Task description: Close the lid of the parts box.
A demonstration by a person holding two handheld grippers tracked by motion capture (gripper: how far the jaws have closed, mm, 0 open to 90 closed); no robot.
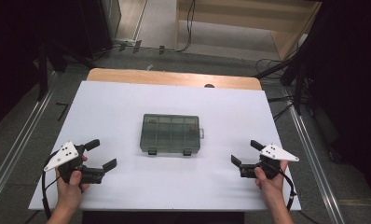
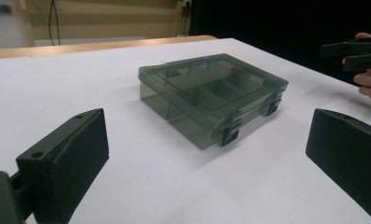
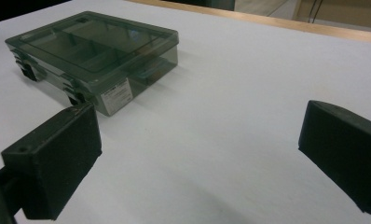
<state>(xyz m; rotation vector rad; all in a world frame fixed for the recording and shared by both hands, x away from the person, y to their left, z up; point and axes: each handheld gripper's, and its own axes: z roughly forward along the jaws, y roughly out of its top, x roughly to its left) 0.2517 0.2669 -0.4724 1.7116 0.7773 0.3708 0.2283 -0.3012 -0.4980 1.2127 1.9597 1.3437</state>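
High view, left to right: the left gripper [image 1: 101,154] rests with jaws spread wide and empty, the box [image 1: 170,133] lies shut at the middle of the white table [image 1: 109,107], and the right gripper [image 1: 244,152] sits equally agape. Nothing stands between either gripper and the box. It is flat, rectangular, smoky clear plastic with inner dividers and two dark latches on its near edge.

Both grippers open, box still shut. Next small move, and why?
Probably bring both grippers in toward the box's two black latches on its near edge. The translucent grey compartment box lies closed in the middle of the white table, latches facing the person. The left gripper and right gripper sit open at either side, apart from the box and holding nothing.
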